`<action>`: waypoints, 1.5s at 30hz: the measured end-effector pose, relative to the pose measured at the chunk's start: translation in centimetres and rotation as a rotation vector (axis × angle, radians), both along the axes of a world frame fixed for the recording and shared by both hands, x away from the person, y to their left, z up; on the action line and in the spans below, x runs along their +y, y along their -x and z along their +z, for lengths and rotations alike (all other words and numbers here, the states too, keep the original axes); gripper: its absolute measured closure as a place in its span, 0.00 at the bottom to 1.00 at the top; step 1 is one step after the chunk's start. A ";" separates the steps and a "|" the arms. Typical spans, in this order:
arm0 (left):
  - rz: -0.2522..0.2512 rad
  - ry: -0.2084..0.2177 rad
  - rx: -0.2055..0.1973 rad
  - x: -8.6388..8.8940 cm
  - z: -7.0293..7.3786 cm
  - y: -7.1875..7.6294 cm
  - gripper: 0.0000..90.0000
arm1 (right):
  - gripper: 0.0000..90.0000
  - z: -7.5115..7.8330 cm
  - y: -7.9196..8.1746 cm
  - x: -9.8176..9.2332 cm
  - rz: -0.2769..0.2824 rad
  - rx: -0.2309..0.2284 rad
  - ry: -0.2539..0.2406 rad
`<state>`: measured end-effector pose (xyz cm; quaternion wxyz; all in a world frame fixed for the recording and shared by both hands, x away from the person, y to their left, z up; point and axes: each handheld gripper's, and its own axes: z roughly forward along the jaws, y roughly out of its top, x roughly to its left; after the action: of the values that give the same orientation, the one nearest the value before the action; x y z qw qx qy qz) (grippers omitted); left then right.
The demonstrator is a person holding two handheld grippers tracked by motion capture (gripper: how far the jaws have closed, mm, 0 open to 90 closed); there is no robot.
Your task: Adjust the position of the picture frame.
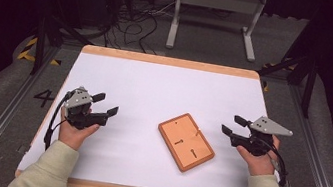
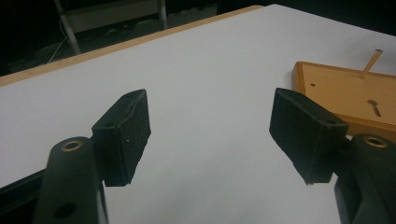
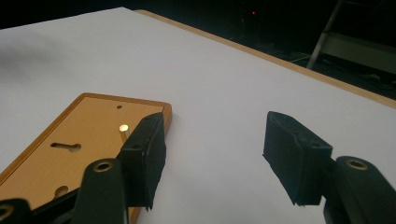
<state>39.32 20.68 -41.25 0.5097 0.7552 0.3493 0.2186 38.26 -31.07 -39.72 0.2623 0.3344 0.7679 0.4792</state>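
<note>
Wood board with a thin upright peg is lying right of centre on the white counter, between the left hand-held gripper and right hand-held gripper, both hovering empty.

Left gripper view: jaws are standing apart, board lying far right.

Right gripper view: jaws are gaping, board lying near left. Approach seems pending; next, closing in on the peg.

In the left gripper view the wooden board runs off the edge at 3 o'clock, its near corner hidden behind a black jaw. In the right gripper view a jaw covers the foot of the peg, and the board leaves the frame at 7 o'clock. Beyond the table, at 12 o'clock, the floor sinks into darkness.
</note>
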 end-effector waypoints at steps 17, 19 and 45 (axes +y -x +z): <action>-0.003 0.000 -0.004 -0.1 0.2 0.5 0.32 | 0.61 0.2 -0.1 0.0 0.016 0.046 0.018; -0.001 0.004 -0.006 0.0 0.3 0.6 0.33 | 0.61 0.3 -0.1 0.0 0.017 0.041 0.019; -0.003 0.003 -0.004 -0.1 0.3 0.7 0.32 | 0.65 0.1 -0.2 0.9 0.033 0.098 0.083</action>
<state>38.67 20.59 -40.99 0.5120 0.7546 0.3473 0.2188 38.49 -30.15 -39.65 0.2302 0.3336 0.8043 0.4344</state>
